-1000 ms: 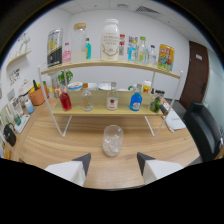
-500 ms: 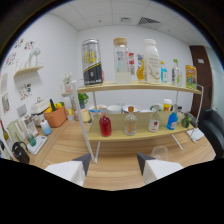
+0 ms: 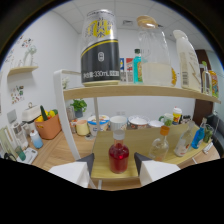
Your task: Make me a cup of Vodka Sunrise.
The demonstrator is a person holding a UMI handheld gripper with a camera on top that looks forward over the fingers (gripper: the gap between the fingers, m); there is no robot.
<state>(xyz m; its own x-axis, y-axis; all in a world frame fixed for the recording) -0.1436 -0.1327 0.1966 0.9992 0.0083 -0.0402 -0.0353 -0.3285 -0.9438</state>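
Observation:
A small bottle of red liquid with a white cap stands on the lower shelf of a wooden rack. My gripper is open. The red bottle stands between its fingertips, with a gap at either side. To its right on the same shelf are a clear bottle with an orange cap and a blue bottle. On the top shelf, a black-and-yellow 330 mL can stands above the red bottle. Beside the can are a teal bottle, a clear jar with a wooden lid and a white jug.
Small bowls and tubs sit at the back of the lower shelf. Left of the rack, the table holds an orange basket, a potted plant and small bottles. A white rack post rises at the left.
The gripper has swung left and come much closer to the rack. The glass cup seen a second ago is out of view, and the red bottle now stands between the fingertips.

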